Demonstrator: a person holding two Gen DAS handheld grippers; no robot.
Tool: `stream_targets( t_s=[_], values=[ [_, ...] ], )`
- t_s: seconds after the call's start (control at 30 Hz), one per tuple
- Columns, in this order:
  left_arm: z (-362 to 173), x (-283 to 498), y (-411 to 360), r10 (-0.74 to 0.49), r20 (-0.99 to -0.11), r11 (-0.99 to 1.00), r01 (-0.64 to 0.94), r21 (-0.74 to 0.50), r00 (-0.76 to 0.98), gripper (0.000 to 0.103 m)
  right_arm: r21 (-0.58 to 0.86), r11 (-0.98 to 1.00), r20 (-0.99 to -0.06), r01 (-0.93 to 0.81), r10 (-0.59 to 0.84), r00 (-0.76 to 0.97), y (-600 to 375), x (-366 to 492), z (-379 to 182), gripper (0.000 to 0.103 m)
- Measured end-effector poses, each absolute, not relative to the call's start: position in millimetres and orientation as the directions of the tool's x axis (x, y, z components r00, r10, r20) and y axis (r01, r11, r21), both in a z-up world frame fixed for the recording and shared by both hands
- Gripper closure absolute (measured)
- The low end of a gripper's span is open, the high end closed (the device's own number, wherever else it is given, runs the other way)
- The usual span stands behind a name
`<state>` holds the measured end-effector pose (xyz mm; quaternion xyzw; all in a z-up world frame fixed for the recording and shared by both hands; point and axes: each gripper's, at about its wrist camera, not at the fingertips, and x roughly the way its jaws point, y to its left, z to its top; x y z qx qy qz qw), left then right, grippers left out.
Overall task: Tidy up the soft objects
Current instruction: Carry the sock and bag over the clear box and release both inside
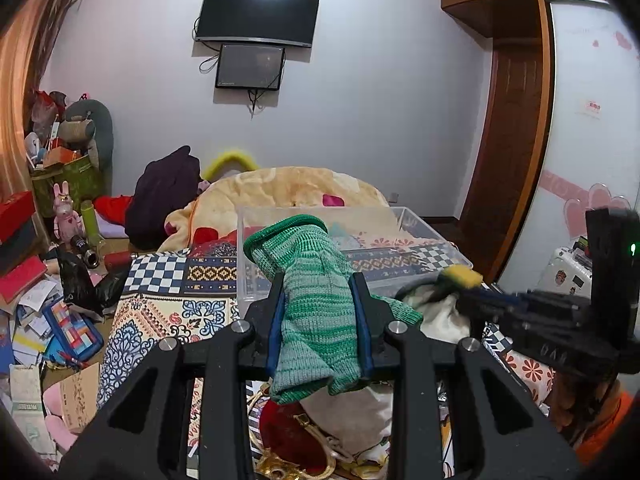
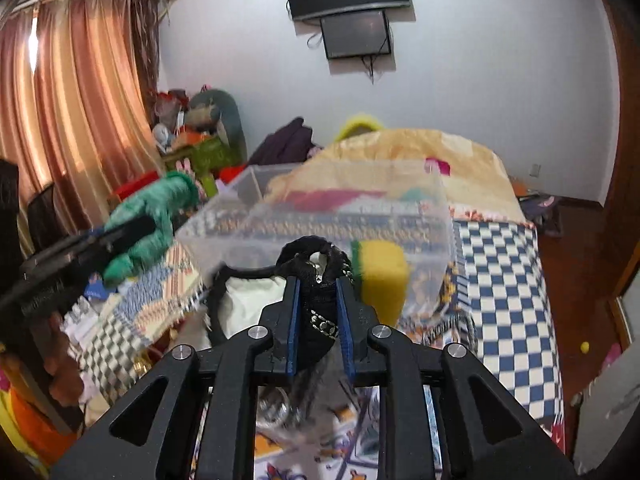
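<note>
My left gripper point(image 1: 318, 280) is shut on a green knitted glove point(image 1: 308, 280) and holds it above the bed, just before a clear plastic box point(image 1: 448, 246). The glove also shows in the right wrist view point(image 2: 154, 216). My right gripper point(image 2: 318, 280) is shut on a black fabric item with a metal chain point(image 2: 316, 276), lifted near the box point(image 2: 440, 216). A yellow and green sponge point(image 2: 382, 274) lies just right of my fingers, close to the box's front wall. White cloth point(image 2: 248, 300) hangs beside the black item.
The box stands on a patterned, checkered bedspread point(image 2: 508, 300) with a beige blanket point(image 1: 296, 188) heaped behind it. Clutter of books, toys and bags point(image 1: 60, 260) covers the floor at left. A wardrobe point(image 1: 516, 120) stands at right. Red and gold items point(image 1: 292, 428) lie below my left gripper.
</note>
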<state>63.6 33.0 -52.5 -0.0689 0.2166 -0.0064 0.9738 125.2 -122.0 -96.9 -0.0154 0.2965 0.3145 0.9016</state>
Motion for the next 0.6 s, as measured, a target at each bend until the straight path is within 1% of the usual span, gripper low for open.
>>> stream_targets(
  t_s=[0.13,0.27,0.33,0.4,0.43,0.57,0.6],
  values=[
    [-57,65,33,-0.044,-0.436,0.99,-0.019,-0.139,0.899,0.073,0.173,0.802,-0.591,-0.571,0.548,0.592,-125,127,-111,0.083],
    [-58,63,33,-0.041,-0.439,0.991,-0.021,-0.136,0.897,0.073,0.209,0.801,-0.621,-0.561,0.552,0.556,-132,127,-121,0.078],
    [-59,63,32,-0.044,-0.441,0.99,-0.019,-0.137,0.896,0.073,0.227,0.799,-0.63,-0.557,0.557,0.542,-134,127,-121,0.071],
    [-59,63,31,-0.043,-0.443,0.991,-0.02,-0.136,0.895,0.073,0.255,0.798,-0.635,-0.546,0.564,0.527,-139,127,-124,0.059],
    [-60,63,30,-0.044,-0.445,0.991,-0.019,-0.135,0.894,0.073,0.261,0.8,-0.636,-0.54,0.563,0.528,-140,126,-126,0.057],
    [-62,64,30,-0.044,-0.45,0.991,-0.018,-0.132,0.892,0.073,0.295,0.79,-0.642,-0.538,0.581,0.5,-143,130,-132,0.057],
    [-62,64,30,-0.043,-0.45,0.991,-0.018,-0.131,0.892,0.073,0.307,0.785,-0.641,-0.538,0.588,0.493,-143,130,-132,0.064]
  ],
)
